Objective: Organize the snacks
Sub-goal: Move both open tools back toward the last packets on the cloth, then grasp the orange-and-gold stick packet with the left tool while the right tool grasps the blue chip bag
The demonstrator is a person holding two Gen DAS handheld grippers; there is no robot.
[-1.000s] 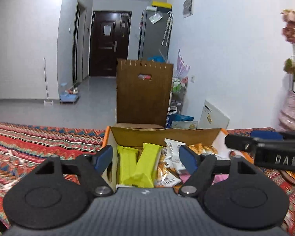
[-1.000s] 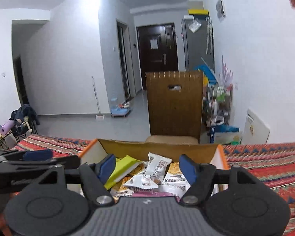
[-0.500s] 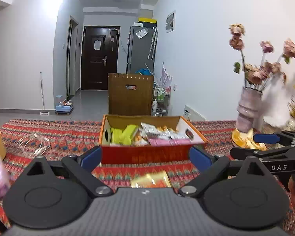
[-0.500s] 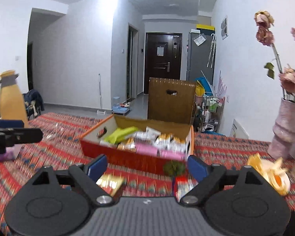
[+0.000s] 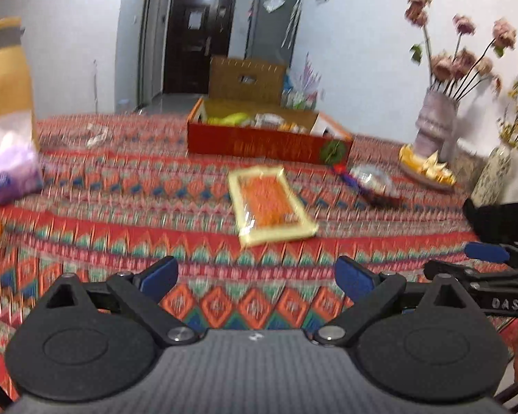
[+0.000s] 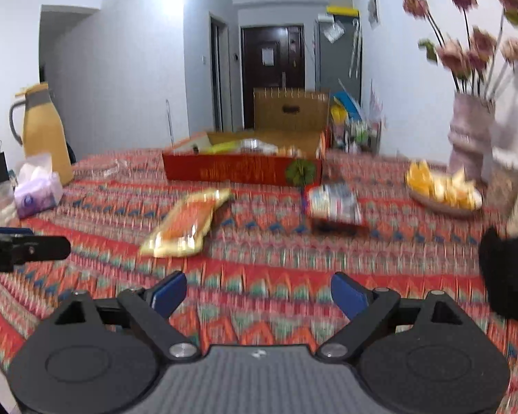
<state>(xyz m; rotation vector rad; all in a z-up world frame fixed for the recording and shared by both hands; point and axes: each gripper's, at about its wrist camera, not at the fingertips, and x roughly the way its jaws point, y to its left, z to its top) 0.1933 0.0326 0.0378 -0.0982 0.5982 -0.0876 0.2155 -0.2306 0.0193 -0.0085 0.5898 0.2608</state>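
Several snacks already lay in the red box (image 5: 269, 141), two packets, orange (image 5: 271, 203) and silvery (image 6: 335, 203), remained on the bench (image 5: 121, 207); left gripper (image 5: 255, 276) gaped empty, right gripper (image 6: 259, 296) was opening, empty.

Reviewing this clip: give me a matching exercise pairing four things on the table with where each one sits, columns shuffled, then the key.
Things:
1. yellow-edged snack packet
2. red box
3. flower vase
4. yellow thermos jug

Places:
A. far right, behind the plate of orange pieces
B. far left, behind the tissue pack
C. flat on the cloth, outside the box
D. middle back of the table, snacks inside

Pairs: 1-C, 2-D, 3-A, 4-B
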